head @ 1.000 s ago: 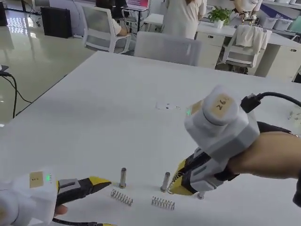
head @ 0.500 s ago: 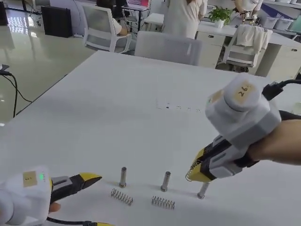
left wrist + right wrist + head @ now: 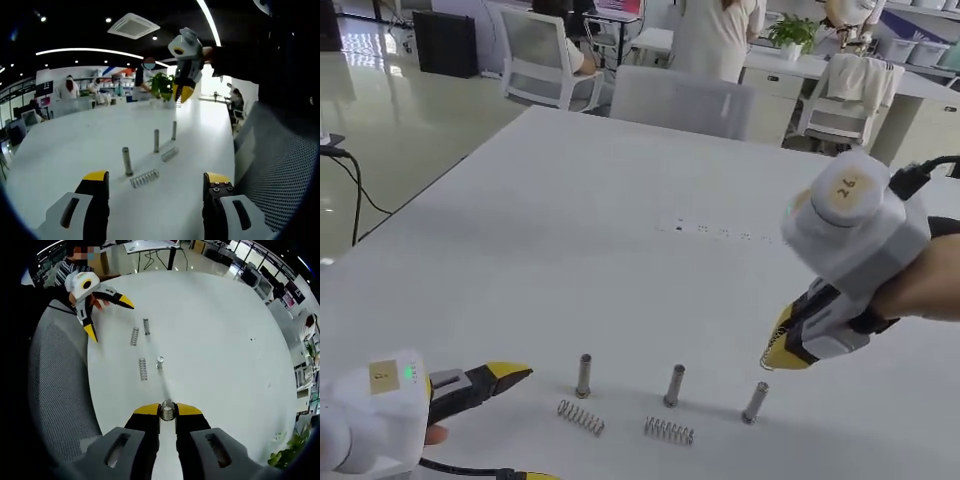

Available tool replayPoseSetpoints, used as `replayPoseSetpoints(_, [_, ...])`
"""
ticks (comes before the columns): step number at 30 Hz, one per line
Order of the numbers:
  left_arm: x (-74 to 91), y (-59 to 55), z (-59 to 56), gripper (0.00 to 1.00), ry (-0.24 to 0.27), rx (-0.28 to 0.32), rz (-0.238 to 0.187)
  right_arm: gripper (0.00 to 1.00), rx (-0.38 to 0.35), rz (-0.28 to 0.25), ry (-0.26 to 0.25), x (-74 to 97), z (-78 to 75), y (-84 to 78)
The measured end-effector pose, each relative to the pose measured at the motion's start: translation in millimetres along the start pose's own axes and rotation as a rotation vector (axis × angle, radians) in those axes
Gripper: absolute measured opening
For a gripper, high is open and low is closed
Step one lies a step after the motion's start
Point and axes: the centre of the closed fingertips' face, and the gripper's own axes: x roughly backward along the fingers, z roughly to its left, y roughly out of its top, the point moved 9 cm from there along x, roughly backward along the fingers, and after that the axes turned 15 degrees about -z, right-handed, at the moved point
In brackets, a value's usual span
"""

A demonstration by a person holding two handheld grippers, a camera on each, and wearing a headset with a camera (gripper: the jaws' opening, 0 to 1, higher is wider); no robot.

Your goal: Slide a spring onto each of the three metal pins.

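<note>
The white worktop [image 3: 620, 200] is carrying all the parts in a row close to its near edge. The right gripper [image 3: 775, 358] is hovering over the right end of that row, and its fingers are closing nearly together on a spring [image 3: 168, 413], pinching it at the very tips. The left gripper [image 3: 156, 176] is waiting by the near left corner with its fingers spread wide and nothing between them.

The left pin [image 3: 584, 375], the middle pin [image 3: 674, 385] and the right pin [image 3: 755, 402] are standing upright, all bare. Two loose springs are lying between the pins and the near edge, one [image 3: 581, 417] by the left pin and one [image 3: 669, 431] by the middle pin.

The step in hand is likely seating the held spring on the right pin, which is sitting just below and inboard of the fingertips. The coil's open end should be facing straight down the pin's axis before descending. From the right gripper view the bore seems roughly lined up, though the pin is blurred there. A slow, vertical descent and a late release would be guarding against the spring snagging on the pin's top or tipping the pin over.
</note>
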Motion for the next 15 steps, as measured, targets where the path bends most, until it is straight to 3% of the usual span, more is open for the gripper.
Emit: replayPoseSetpoints(15, [-0.1, -0.2, -1.8, 0.73, -0.005, -0.002, 0.002, 0.09, -0.021, 0.033, 0.017, -25.0, -6.7, -18.1])
